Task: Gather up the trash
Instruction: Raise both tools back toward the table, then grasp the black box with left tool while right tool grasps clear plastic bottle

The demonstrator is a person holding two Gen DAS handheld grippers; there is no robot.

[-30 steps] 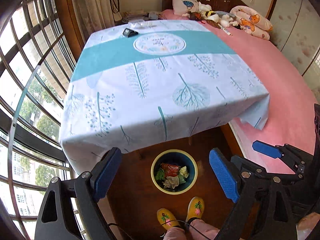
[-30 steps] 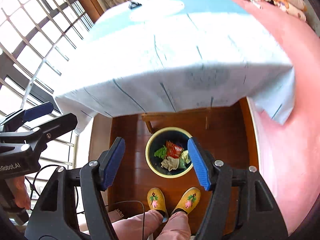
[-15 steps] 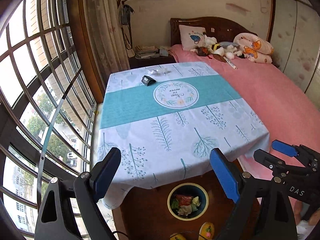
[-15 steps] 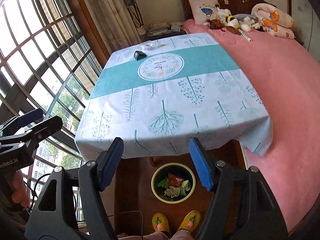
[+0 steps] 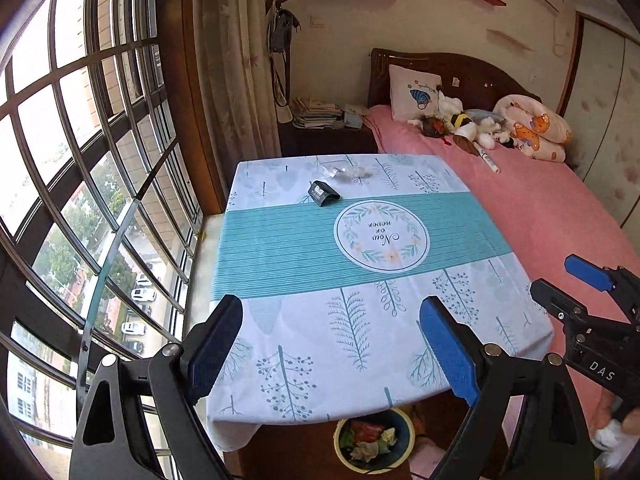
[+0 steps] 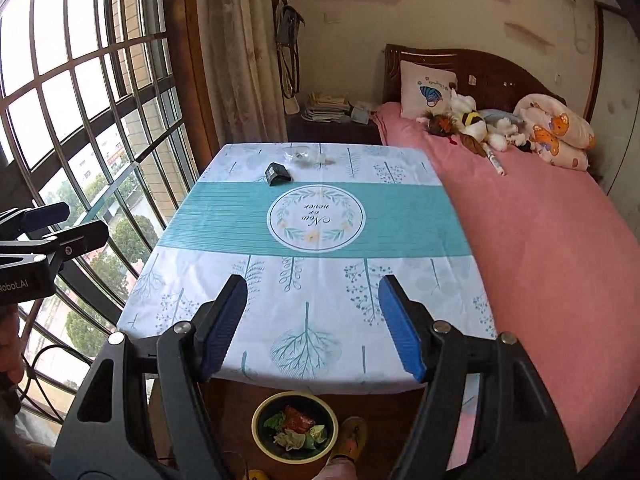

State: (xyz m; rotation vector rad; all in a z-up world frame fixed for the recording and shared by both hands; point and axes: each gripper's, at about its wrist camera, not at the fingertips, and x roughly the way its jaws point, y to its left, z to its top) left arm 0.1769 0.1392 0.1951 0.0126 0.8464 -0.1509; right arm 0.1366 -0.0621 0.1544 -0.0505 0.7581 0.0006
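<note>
A small black packet (image 5: 322, 193) (image 6: 277, 173) lies at the far side of the table, and a crumpled clear plastic wrapper (image 5: 340, 171) (image 6: 301, 154) sits just behind it. On the floor under the table's near edge stands a dark bin with a yellow rim (image 5: 374, 442) (image 6: 297, 425), filled with red, green and pale wrappers. My left gripper (image 5: 332, 344) hangs open above the near left part of the table, nothing between its blue pads. My right gripper (image 6: 310, 322) is open too, over the near edge, empty. Both are far from the packet.
The table (image 6: 400, 216) wears a white and teal cloth. A pink bed (image 6: 540, 240) with plush toys and pillows runs along the right. A barred window (image 5: 80, 160) fills the left. A nightstand with papers (image 6: 326, 108) stands behind. A yellow slipper (image 6: 352, 440) is beside the bin.
Both grippers have tilted up from looking down at the bin to looking across the table top. The bin has slid to the bottom of both views. Both stay open.
</note>
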